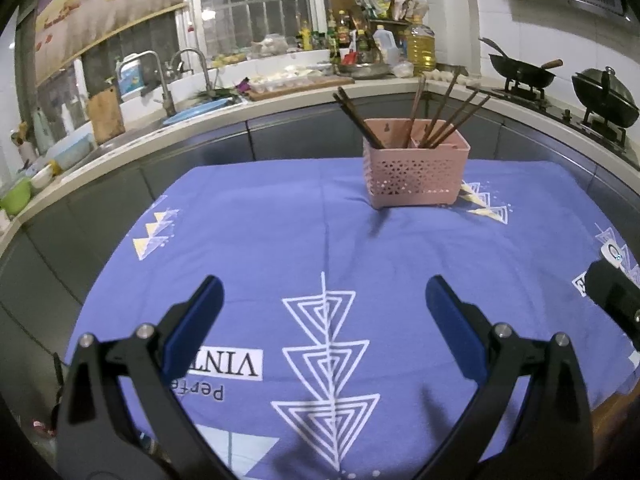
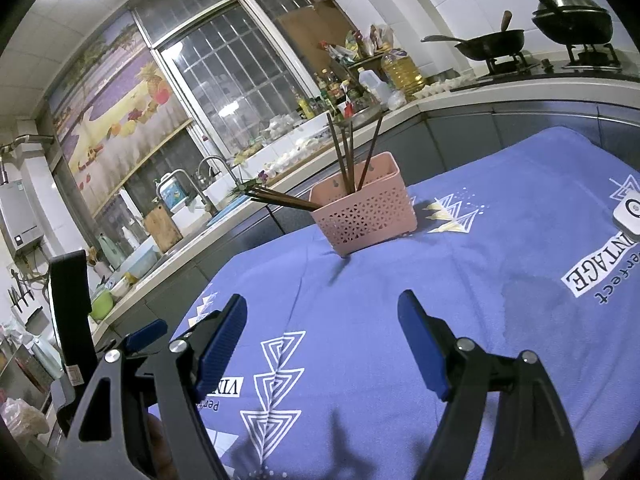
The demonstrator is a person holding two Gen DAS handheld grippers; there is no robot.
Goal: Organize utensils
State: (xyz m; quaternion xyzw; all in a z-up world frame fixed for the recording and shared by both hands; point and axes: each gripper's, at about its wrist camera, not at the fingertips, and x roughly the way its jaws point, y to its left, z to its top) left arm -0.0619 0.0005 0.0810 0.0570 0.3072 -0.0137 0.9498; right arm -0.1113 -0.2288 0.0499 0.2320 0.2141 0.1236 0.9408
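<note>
basket: pink perforated basket (image 1: 416,172) sits on the far side of the blue tablecloth (image 1: 280,240), well away from both claws
utensils: dark brown chopsticks (image 1: 440,120) are all standing or leaning inside it; from the right view a few hang out low over the left rim, the rest stick up more or less upright
loose stuff: can't spot any utensil lying on the cloth, just a small white gadget (image 2: 628,212) near the right edge
left gripper (image 1: 324,320): jaws spread wide, nothing in them, hovering over the near part of the cloth
right gripper (image 2: 322,340): same deal, wide open and empty, low over the cloth and pointed at the basket
step: looks to me like the collecting part is basically done, or it's between grabs
next move: my guess is tidying those low-leaning sticks, so reach forward to the basket, pinch one along its shaft and stand it up without tipping the light basket
</note>
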